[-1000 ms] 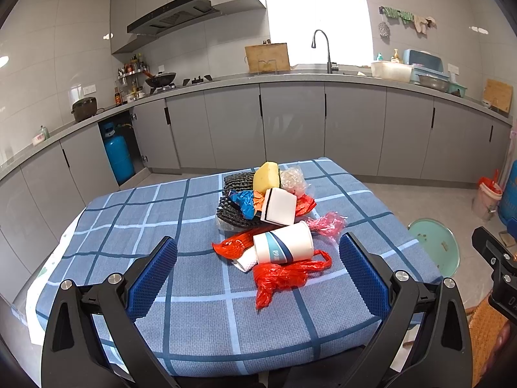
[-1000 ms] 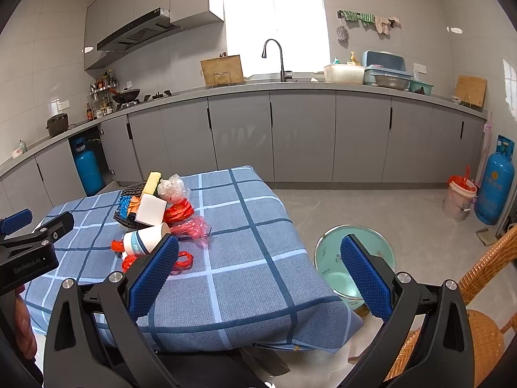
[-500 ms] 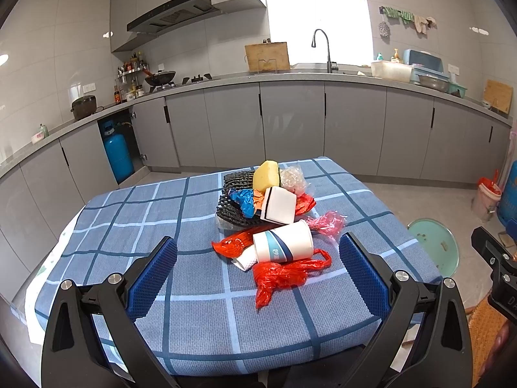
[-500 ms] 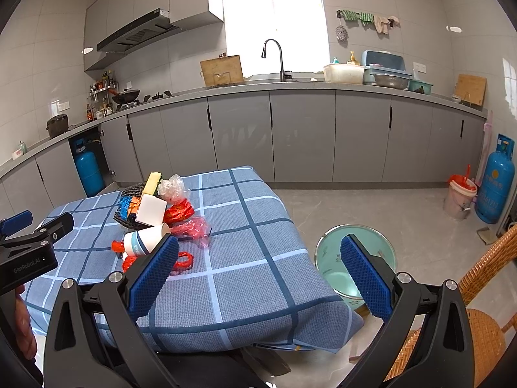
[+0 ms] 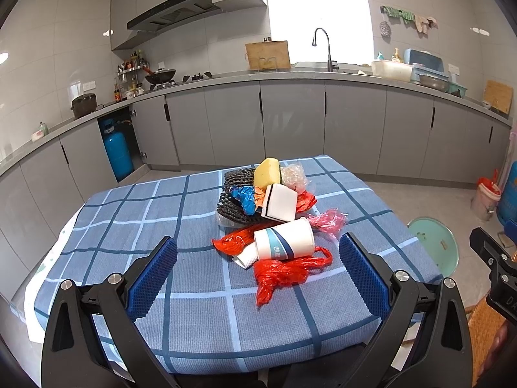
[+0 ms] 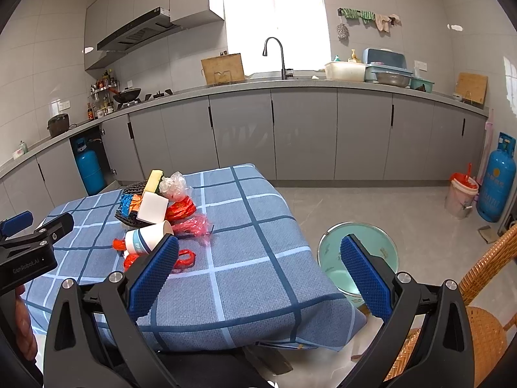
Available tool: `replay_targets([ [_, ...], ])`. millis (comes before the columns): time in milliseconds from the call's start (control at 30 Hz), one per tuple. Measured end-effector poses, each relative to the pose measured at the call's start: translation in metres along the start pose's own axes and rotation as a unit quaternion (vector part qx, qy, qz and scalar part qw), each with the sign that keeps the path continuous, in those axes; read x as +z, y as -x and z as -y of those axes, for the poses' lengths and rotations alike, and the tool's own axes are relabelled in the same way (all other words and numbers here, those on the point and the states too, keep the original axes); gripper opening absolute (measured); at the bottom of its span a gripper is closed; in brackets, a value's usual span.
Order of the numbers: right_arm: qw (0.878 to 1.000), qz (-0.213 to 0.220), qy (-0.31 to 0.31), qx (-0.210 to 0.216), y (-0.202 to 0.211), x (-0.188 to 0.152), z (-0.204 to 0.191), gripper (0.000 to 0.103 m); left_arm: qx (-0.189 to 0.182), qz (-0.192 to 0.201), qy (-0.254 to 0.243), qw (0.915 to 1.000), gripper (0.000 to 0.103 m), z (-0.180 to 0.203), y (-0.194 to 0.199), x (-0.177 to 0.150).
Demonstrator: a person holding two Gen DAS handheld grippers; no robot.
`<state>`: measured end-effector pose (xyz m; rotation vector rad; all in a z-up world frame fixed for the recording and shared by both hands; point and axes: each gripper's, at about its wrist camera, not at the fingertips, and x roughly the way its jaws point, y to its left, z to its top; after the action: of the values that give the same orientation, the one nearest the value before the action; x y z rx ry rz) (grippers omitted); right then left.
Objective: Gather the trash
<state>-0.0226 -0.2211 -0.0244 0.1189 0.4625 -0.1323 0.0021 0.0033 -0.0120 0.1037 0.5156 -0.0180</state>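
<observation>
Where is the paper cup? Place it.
In the left wrist view the paper cup lies on its side mid-table, between the white sponge block and red plastic bag.

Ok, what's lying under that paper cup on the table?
The paper cup lies on its side over a red plastic bag and a white wrapper. How far they reach beneath it is hidden.

Blue gas cylinder (image 6: 496, 177), wicker chair (image 6: 484, 329).

Bright daylight from the overexposed window (image 5: 315, 13); fisheye-bent, dark corners.
</observation>
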Motion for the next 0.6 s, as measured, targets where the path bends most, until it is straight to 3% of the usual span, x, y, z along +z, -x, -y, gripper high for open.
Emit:
replay_targets([
  [600, 1.000, -0.001, -0.002, 0.003, -0.0024, -0.0021, -0.0049, 0.098, 0.000, 0.000, 0.001, 1.0000, 0.099, -0.0006, -0.0001, -0.0001],
])
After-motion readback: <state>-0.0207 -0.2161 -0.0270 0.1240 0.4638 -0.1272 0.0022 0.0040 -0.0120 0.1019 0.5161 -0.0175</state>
